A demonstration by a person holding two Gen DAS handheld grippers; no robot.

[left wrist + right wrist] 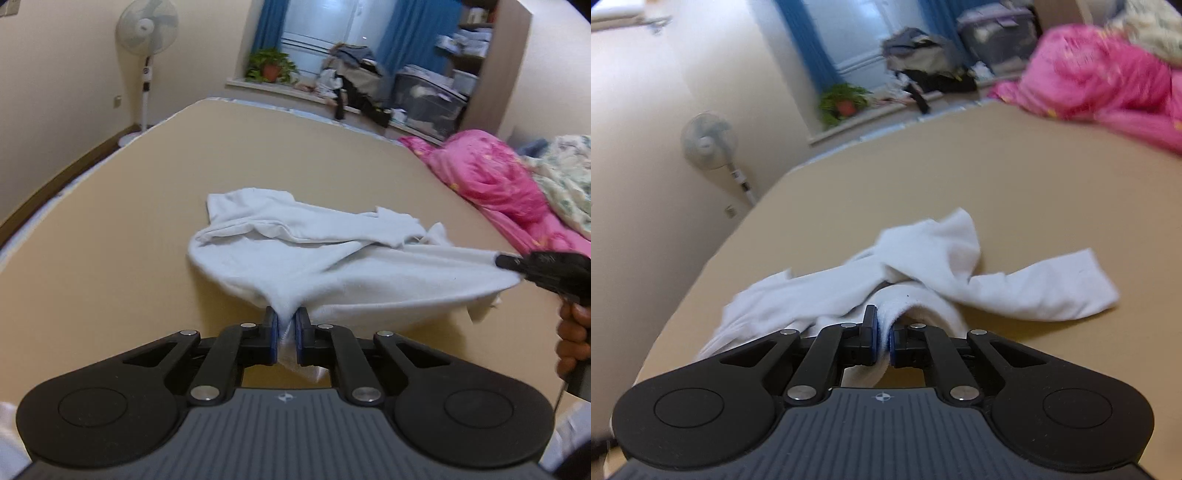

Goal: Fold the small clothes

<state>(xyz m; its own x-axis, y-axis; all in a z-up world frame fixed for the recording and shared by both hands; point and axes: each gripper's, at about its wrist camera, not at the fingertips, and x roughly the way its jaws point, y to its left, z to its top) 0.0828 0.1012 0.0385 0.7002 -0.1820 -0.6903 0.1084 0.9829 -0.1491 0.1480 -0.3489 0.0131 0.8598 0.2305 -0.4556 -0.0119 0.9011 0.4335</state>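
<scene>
White garment pinched at two edges over the tan bed

Left gripper fingers clenched on the near hem; right gripper fingers clenched on another edge; the rest of the garment lies crumpled on the bed, beside pink bedding.

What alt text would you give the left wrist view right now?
The left gripper is shut on the near edge of a crumpled white garment on a tan bed surface. The right gripper pinches its right corner; pink bedding lies beyond.
</scene>
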